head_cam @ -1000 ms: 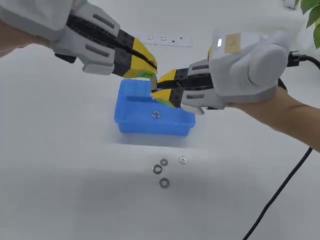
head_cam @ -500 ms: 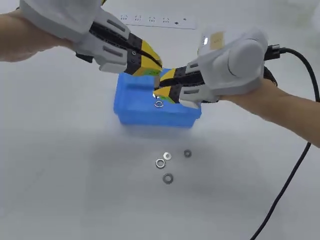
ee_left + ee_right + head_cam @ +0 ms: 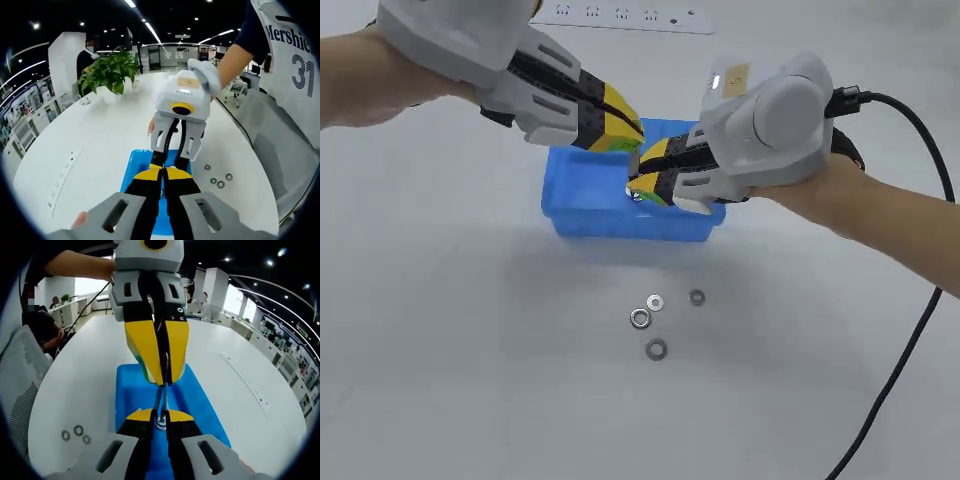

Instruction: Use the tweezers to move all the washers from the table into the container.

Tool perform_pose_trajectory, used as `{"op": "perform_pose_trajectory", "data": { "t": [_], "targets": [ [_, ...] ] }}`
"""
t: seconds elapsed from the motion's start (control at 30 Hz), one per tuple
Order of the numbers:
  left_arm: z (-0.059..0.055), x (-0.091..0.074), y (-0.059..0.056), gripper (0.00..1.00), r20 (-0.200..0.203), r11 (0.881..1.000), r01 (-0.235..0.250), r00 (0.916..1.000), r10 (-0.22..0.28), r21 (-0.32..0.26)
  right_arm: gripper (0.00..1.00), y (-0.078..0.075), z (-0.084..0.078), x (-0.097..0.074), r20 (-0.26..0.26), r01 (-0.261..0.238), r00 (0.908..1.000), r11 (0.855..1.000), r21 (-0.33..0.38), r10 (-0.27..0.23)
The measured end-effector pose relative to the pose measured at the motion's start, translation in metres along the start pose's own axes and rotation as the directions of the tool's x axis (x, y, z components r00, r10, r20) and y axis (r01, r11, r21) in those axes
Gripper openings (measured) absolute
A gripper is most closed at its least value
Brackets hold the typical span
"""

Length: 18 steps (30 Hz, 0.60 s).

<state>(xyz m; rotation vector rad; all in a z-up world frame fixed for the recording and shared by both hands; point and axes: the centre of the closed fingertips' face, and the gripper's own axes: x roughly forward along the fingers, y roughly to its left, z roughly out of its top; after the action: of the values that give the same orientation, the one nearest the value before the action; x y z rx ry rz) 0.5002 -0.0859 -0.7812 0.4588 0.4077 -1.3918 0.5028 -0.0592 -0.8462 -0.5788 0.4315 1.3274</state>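
Note:
A blue container [image 3: 570, 215] stands mid-table, and one washer [image 3: 636, 196] lies inside it. My left gripper [image 3: 635, 135] comes in from the upper left and my right gripper [image 3: 635, 185] from the right; they meet tip to tip over the container. In the right gripper view, thin metal tweezers [image 3: 161, 400] run from the left gripper [image 3: 162, 380] down into the right gripper [image 3: 161, 415]. Both are shut on them, just above the washer [image 3: 161, 426]. Several washers [image 3: 639, 319] lie on the table in front of the container.
A white power strip [image 3: 620, 14] lies at the table's far edge. A black cable [image 3: 910, 330] trails from the right gripper across the right side. In the left gripper view, a potted plant [image 3: 107, 72] stands far back and loose washers [image 3: 218, 184] lie right of the container [image 3: 135, 170].
The head camera has shifted. Both grippers, still joined at the tweezers, have come from the container's back edge to over its inside, nearer the washer. The table washers have not moved.

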Motion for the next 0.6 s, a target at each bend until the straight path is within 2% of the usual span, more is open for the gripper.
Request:
{"op": "perform_pose_trajectory", "data": {
  "t": [0.27,0.6],
  "targets": [
    [0.003,0.000,-0.003,0.06,0.000,1.000,0.001,1.0000,-0.001,0.004,0.12,0.000,0.001,-0.002,0.011,0.010,0.9999,1.000,0.010,-0.010],
    [0.020,-0.007,-0.007,0.06,0.024,1.000,-0.008,0.9997,0.008,0.017,0.13,0.007,0.016,-0.010,0.040,0.018,0.9990,1.000,0.011,-0.019]
  ]
}}
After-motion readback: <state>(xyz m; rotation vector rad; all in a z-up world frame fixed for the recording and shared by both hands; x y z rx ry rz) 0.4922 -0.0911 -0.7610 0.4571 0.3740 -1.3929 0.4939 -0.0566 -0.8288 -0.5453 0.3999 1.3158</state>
